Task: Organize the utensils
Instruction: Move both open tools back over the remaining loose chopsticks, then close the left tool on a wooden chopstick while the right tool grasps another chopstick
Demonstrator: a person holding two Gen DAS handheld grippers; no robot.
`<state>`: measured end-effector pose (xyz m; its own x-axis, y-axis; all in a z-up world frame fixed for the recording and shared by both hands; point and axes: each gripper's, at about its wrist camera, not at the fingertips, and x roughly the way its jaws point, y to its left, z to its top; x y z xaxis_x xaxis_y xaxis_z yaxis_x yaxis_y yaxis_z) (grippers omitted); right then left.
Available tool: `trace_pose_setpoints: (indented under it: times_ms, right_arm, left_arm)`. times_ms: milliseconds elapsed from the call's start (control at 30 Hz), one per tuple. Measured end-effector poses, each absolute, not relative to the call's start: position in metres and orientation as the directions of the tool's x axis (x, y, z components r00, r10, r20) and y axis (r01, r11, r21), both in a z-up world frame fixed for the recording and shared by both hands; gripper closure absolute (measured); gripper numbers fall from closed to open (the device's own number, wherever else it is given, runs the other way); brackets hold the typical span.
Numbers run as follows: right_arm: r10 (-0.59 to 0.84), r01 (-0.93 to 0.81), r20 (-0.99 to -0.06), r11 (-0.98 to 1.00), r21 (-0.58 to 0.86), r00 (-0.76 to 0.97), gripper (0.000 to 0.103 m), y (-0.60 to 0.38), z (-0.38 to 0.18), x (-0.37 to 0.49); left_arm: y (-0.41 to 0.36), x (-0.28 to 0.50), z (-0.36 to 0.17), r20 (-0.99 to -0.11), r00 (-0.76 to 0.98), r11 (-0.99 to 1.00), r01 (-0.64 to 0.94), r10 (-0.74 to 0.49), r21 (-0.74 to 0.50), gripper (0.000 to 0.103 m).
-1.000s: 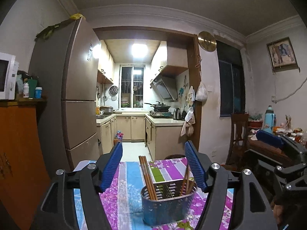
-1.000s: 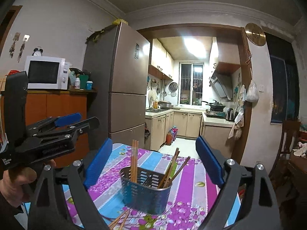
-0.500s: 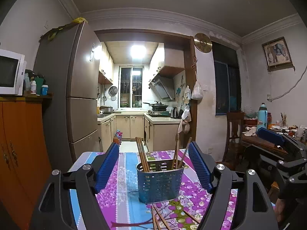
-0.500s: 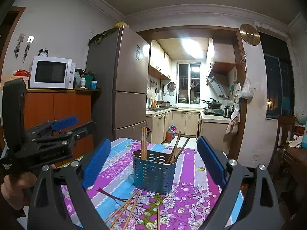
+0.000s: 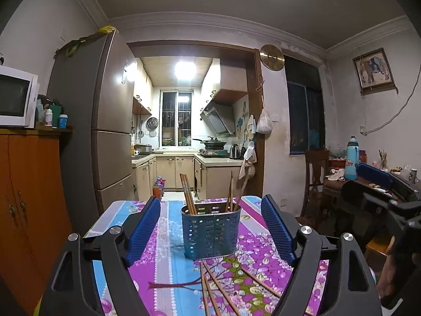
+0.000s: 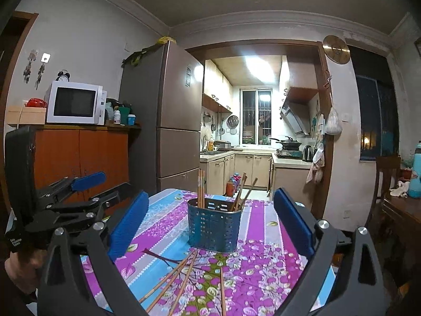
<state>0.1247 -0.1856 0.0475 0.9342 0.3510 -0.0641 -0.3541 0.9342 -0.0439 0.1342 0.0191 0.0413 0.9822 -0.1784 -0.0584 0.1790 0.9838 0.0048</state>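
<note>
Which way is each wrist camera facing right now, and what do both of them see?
Left wrist: on the left gripper, looking across the table at the blue holder; the right gripper shows at its right edge.
Right wrist: on the right gripper, same direction; the left gripper shows at left.
Shared: holder, loose chopsticks, kitchen doorway.

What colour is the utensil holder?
Blue, perforated metal utensil holder; clearest in the left wrist view.

Dim room; a glaring kitchen ceiling light blows out white. Fisheye bends the edges, corners vignette black; focus is sharp.
</note>
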Motion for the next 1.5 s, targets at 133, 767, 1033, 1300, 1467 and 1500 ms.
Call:
trace_pose_setpoints:
  times_ms: [133,767,1033,1300,1467,1500]
  right_arm:
    - [0.343,-0.346,-0.06,0.938,-0.035,0.937,0.008,-0.194,0.037,0.108]
    - [0.39,-0.387,-0.274,0.919,0.066,0.879,0.026,-0.21,-0.077,0.094]
    - [0.388,-0.385,-0.335,0.92,0.077,0.859,0.031,-0.208,-0.105,0.087]
    - [0.397,-0.391,-0.368,0.916,0.095,0.841,0.046,-0.209,-0.117,0.094]
    - [0.411,-0.404,-0.399,0.908,0.107,0.82,0.057,-0.207,-0.128,0.101]
    - [0.41,-0.402,-0.402,0.909,0.108,0.819,0.057,-0.207,-0.129,0.103]
  left_arm:
    - [0.025,0.122,0.022,-0.084,0.982,0.985,0.173,-0.172,0.004,0.022]
    - [0.038,0.119,-0.127,-0.357,0.909,0.971,0.237,-0.214,0.023,0.032]
    - [0.034,0.141,-0.162,-0.468,0.855,0.964,0.264,-0.224,0.022,0.066]
    - [0.025,0.154,-0.167,-0.467,0.854,0.962,0.272,-0.229,0.027,0.066]
    - [0.022,0.163,-0.167,-0.458,0.862,0.965,0.26,-0.215,0.035,0.078]
    - [0.023,0.165,-0.168,-0.455,0.866,0.968,0.25,-0.207,0.034,0.084]
